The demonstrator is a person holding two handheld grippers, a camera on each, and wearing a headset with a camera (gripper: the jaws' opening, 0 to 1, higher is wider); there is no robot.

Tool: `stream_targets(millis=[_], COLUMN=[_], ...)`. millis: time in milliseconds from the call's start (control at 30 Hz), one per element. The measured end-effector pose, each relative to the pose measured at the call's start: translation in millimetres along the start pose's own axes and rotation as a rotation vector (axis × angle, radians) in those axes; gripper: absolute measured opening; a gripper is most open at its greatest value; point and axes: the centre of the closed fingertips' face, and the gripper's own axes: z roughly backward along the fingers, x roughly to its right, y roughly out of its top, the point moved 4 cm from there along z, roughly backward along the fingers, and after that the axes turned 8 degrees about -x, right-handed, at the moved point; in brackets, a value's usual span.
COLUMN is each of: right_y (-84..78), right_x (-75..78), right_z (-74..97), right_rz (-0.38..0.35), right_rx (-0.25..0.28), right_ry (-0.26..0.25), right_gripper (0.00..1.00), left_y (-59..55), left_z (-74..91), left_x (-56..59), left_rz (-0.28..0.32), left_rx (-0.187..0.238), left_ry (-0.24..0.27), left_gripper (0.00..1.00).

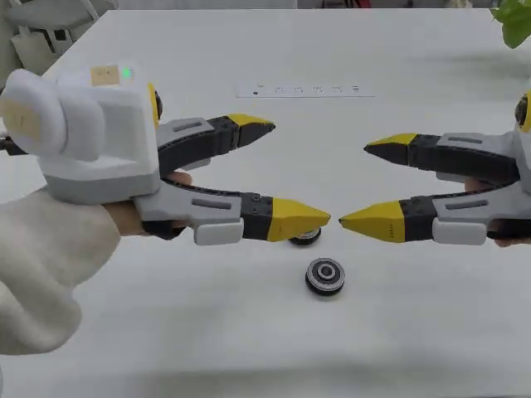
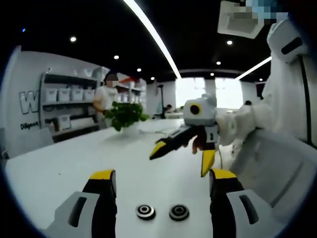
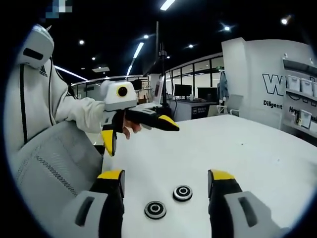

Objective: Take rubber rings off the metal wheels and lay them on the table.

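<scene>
Two small metal wheels with black rubber rings lie flat on the white table. One wheel (image 1: 324,276) is in plain sight; the other wheel (image 1: 305,237) is half hidden under the left gripper's lower jaw. My left gripper (image 1: 290,172) is open above the table with nothing between its jaws. Facing it from the right, my right gripper (image 1: 361,184) is also open and holds nothing. In the left gripper view both wheels (image 2: 145,211) (image 2: 179,212) sit low between that gripper's jaws (image 2: 162,178). The right gripper view has them (image 3: 183,193) (image 3: 155,209) just ahead of its jaws (image 3: 166,174).
A white power strip (image 1: 307,89) lies farther back on the table (image 1: 398,332). A green plant (image 1: 518,21) stands at the far right corner. A person (image 2: 105,99) stands by shelves in the background.
</scene>
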Motion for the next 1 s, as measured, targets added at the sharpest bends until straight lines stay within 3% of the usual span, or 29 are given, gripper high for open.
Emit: stream_targets(millis=[200,300,433,633,800,867,1000], right_y=[-19.0,-31.1,-39.0,-60.4,-69.1,-71.8,-73.8], right_x=[-8.9,-13.2,-16.0,-20.0,-19.7,-18.2,-20.8], right_z=[-11.6,-17.9,-22.2,-28.3,-31.7,-31.7,-32.9], right_rz=[-0.028,-0.033,-0.049,-0.057,-0.103,-0.078,-0.099], right_rx=[-0.029,-0.083,-0.1,-0.172,-0.182,-0.201,-0.192], right_ry=[0.048,0.066,0.074,0.087,0.09,0.074,0.093], right_gripper=[0.58,0.54,0.54,0.52,0.49,0.48,0.44], left_y=[-20.7,-26.5,-35.3,-49.3,-57.9,-61.0,-66.8], left_z=[-7.9,-12.2,-19.0,-30.5,-38.2,-40.1,-45.2], left_x=[2.0,7.2,11.9,19.6,26.3,27.9,30.8], left_rz=[0.046,0.042,0.049,0.035,0.021,0.016,0.018], left_rx=[-0.042,-0.06,-0.083,-0.136,-0.167,-0.181,-0.188], left_ry=[0.003,-0.013,-0.027,-0.036,-0.066,-0.07,-0.087], left_gripper=[0.74,0.71,0.66,0.63,0.55,0.54,0.51])
